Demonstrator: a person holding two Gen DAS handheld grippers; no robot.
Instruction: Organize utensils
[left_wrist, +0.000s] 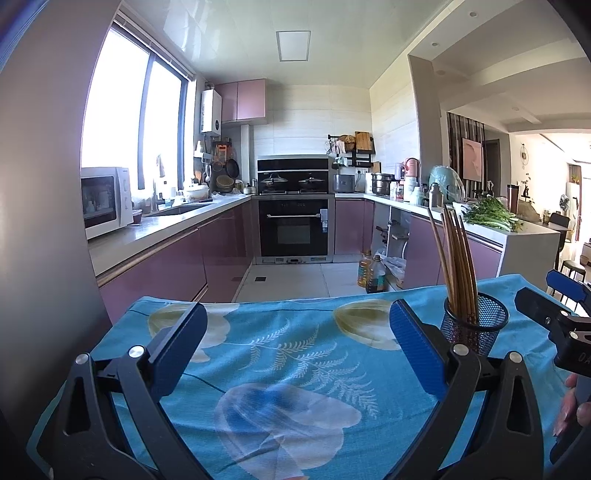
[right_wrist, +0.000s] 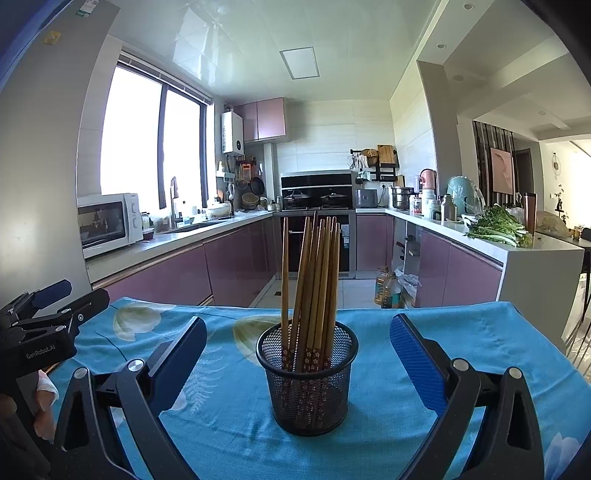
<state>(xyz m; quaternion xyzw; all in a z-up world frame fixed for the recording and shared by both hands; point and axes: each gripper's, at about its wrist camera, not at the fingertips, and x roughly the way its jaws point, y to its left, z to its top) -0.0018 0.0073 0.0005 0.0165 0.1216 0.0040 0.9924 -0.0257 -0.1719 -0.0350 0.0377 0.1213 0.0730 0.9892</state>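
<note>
Chopsticks (right_wrist: 314, 284) upright in mesh cup (right_wrist: 307, 384), between spread right tongs (right_wrist: 298, 354)

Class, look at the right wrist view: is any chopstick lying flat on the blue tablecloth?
No: every chopstick stands upright inside the black mesh holder, and the floral tablecloth around it carries none.

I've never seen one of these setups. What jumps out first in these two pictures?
A black mesh cup full of wooden chopsticks stands upright on a bright blue flowered tablecloth. The right gripper, jaws wide open, frames it; the left gripper, also open, faces bare cloth beside it.
</note>
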